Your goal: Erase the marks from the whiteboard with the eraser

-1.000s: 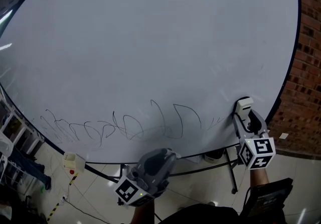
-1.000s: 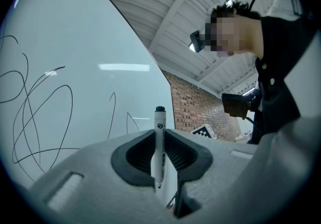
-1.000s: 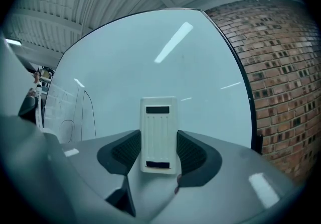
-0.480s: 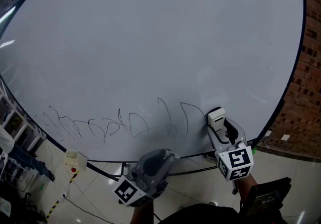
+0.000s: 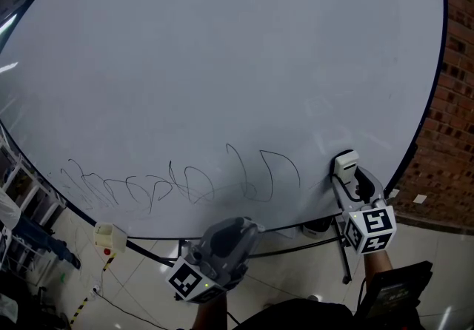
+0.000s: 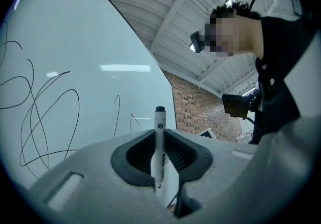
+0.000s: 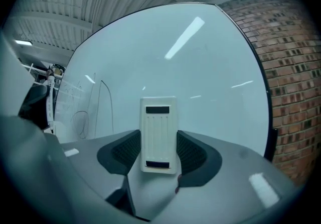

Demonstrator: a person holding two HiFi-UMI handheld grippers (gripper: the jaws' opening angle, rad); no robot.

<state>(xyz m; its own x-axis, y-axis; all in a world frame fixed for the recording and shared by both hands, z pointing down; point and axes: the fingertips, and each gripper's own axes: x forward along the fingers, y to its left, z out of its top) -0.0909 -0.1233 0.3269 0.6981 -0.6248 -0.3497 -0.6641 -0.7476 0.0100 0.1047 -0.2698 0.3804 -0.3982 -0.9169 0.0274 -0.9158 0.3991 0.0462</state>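
Observation:
The big whiteboard [image 5: 222, 62] fills the head view. Black scribbled marks [image 5: 185, 184] run along its lower part, from the left edge to just left of my right gripper. My right gripper [image 5: 349, 179] is shut on a white eraser [image 5: 344, 163], which is pressed flat to the board right of the last loop [image 5: 285, 169]. In the right gripper view the eraser [image 7: 159, 135] stands upright between the jaws, with the marks [image 7: 95, 107] to its left. My left gripper [image 5: 222, 241] hangs below the board's lower edge, shut on a white marker pen [image 6: 159, 142] with a black cap.
A brick wall [image 5: 452, 136] stands right of the board. The board's stand legs [image 5: 344, 262] reach the tiled floor below. A small yellowish box [image 5: 109, 236] hangs near the lower left edge, and shelving [image 5: 18, 192] stands at the far left. The person [image 6: 281, 67] shows in the left gripper view.
My right gripper swept left with the eraser, then came back right and slightly up. The faint small marks right of the last loop are gone. The left gripper has stayed put.

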